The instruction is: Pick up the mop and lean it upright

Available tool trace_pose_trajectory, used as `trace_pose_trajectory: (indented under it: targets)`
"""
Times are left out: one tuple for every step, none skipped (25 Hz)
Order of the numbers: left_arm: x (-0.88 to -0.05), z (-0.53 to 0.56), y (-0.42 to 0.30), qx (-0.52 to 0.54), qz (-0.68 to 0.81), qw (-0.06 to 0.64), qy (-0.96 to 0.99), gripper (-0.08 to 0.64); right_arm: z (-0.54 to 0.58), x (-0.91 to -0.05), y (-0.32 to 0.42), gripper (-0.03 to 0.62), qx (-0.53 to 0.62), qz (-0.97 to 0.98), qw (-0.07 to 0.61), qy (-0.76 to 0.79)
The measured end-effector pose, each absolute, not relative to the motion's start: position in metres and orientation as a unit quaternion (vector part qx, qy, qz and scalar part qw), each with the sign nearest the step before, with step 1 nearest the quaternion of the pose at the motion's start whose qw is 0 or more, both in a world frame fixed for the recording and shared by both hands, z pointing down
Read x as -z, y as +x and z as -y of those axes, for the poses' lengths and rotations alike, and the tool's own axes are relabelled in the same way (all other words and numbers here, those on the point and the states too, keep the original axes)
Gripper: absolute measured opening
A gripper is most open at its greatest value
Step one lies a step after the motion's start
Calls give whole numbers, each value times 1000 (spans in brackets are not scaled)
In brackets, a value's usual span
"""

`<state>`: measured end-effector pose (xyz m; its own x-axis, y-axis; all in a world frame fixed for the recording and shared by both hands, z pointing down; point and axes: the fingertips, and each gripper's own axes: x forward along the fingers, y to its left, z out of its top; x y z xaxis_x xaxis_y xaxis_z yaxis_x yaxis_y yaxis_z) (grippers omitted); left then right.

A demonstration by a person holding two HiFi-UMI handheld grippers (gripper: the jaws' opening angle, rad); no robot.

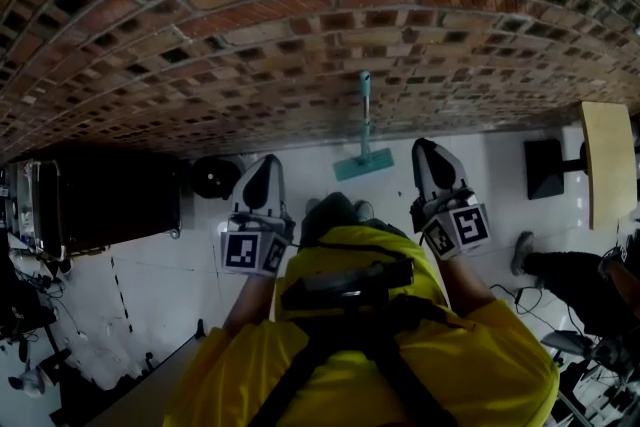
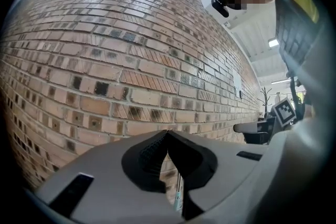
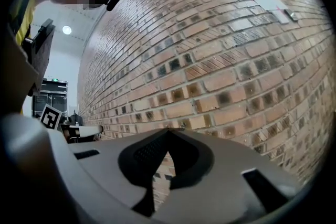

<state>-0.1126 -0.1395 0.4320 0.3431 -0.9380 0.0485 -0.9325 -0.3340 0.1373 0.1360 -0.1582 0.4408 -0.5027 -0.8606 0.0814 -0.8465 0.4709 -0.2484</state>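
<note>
Straight ahead, against the brick wall [image 1: 300, 35]: the mop [image 1: 364, 130], its teal pole running up the bricks and its flat teal head [image 1: 362, 165] down on the pale floor [image 1: 200, 275] at the wall's foot. Looks to be leaning upright already, with nothing gripping it. Judging by the build: light, with a thin stiff pole, probably smooth and a little slippery, and a flat head apt to swing at its joint once lifted. Best taken on the pole around the middle or a bit above, squarely across it, so as not to let it roll between the pads; no call to grab the head. Likely to slide sideways along the bricks if nudged, given how little holds the top in place.

Nearer in, well short of the mop: the left gripper [image 1: 267, 165] off to its left and the right gripper [image 1: 427, 153] off to its right, both pointed toward the wall. Fingers [image 2: 149, 157] pressed together on each, tips meeting, nothing held; only brickwork beyond, plus a sliver of pale pole far off through the left pair's gap.

Further out: a round black object [image 1: 215, 177] by the wall on the left, a dark cabinet [image 1: 100, 200] past it, a wooden bench [image 1: 607, 160] at the right, and another person's shoe [image 1: 522, 253] on the floor.
</note>
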Motion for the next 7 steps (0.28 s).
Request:
trace_pose_trajectory:
  targets:
    - [-433,139,-114,18,575,69,815,3,158,-441,136,5,129,-858,28,-497]
    - [-434,140,-116,16,577,66,814,3,158,-443,136,5,128,-859,27,-495]
    - [-436,140,-118,14,579,65,812,3,157,-444,137,5,127,-860,25,-494]
    - [-438,140,-120,13,582,67,810,3,156,-446,137,5,128,-860,24,-493]
    - [-441,140,-123,12,585,70,808,3,154,-447,139,5,130,-860,24,-493]
    - [-443,140,-125,12,588,74,806,3,153,-449,140,5,134,-859,24,-493]
    - [-445,139,-127,11,590,79,804,3,152,-450,141,5,138,-858,25,-494]
